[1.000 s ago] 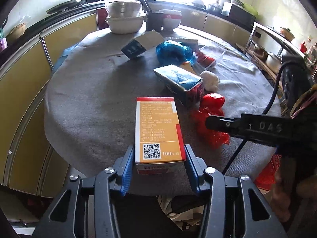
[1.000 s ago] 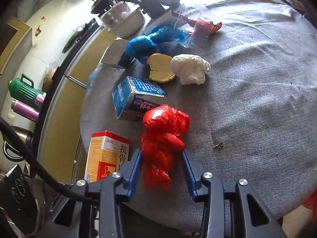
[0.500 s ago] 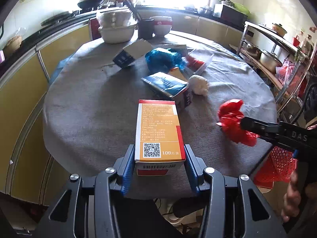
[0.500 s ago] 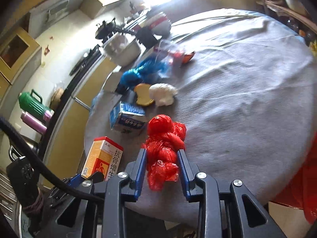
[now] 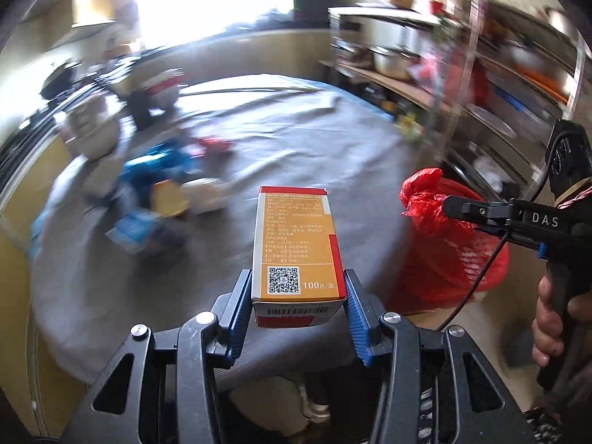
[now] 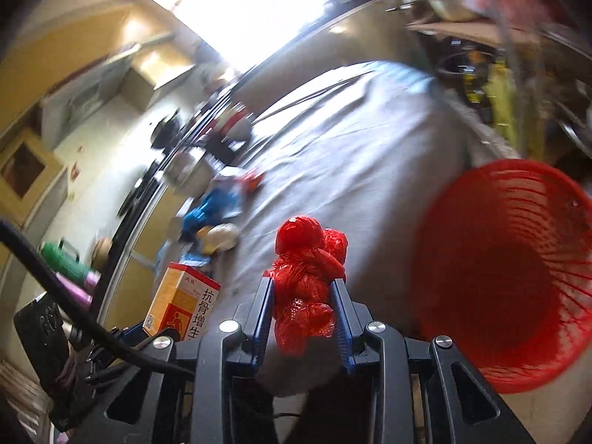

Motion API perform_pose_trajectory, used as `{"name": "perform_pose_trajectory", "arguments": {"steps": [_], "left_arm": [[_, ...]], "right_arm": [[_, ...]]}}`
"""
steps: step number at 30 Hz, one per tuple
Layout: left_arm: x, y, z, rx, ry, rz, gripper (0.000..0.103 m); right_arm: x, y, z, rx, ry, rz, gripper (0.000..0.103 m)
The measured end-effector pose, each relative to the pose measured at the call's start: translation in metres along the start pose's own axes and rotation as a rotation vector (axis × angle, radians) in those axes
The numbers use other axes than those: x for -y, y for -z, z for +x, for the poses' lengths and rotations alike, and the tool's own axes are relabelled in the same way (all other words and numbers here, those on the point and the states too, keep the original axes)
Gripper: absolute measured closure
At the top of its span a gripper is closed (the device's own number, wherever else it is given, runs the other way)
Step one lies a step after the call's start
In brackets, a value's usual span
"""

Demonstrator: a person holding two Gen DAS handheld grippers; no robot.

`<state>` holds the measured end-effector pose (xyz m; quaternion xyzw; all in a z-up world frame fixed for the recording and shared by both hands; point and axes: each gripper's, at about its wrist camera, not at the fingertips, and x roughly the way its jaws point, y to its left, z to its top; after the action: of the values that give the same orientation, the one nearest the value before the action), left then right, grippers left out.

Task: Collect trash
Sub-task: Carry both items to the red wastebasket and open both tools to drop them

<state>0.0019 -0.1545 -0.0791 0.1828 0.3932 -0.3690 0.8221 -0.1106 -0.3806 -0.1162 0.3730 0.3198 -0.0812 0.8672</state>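
Observation:
My left gripper (image 5: 296,307) is shut on an orange medicine box (image 5: 296,248) and holds it above the near edge of the grey round table (image 5: 281,148). My right gripper (image 6: 303,307) is shut on a crumpled red plastic bag (image 6: 307,277), held off the table's edge. That bag (image 5: 421,196) and the right gripper also show at the right of the left wrist view. A red mesh trash basket (image 6: 518,266) stands on the floor right of the table; it also shows in the left wrist view (image 5: 444,259). The orange box (image 6: 181,299) shows at the left of the right wrist view.
More trash lies blurred on the table's far left: a blue bag (image 5: 155,166), a blue carton (image 5: 140,225), a white wad (image 5: 207,192). Bowls and a dark cup (image 5: 140,107) stand at the table's back. Metal shelves with pots (image 5: 481,85) stand to the right.
Both grippers have lifted their loads off the table and swung right. The red basket has come into view close to the right gripper. The views are blurred by motion.

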Motion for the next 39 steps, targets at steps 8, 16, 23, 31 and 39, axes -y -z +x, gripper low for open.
{"name": "perform_pose_trajectory", "arguments": {"steps": [8,16,23,31,39], "left_arm": [[0.097,-0.042,0.047,-0.103,0.137,0.177,0.054],[0.174,-0.061,0.081,-0.179,0.199,0.259,0.052],[0.186,-0.069,0.104,-0.209,0.189,0.220,0.050],[0.145,-0.055,0.099,-0.206,0.119,0.141,0.050],[0.090,-0.045,0.074,-0.154,0.058,0.026,0.050]], "right_arm": [[0.092,-0.003,-0.048,0.067,0.068,0.197,0.070],[0.142,0.002,-0.069,0.102,0.093,0.297,0.069],[0.167,0.001,-0.080,0.121,0.087,0.370,0.066],[0.160,-0.003,-0.088,0.173,0.085,0.356,0.038],[0.119,-0.010,-0.076,0.159,0.049,0.280,0.038]]}}
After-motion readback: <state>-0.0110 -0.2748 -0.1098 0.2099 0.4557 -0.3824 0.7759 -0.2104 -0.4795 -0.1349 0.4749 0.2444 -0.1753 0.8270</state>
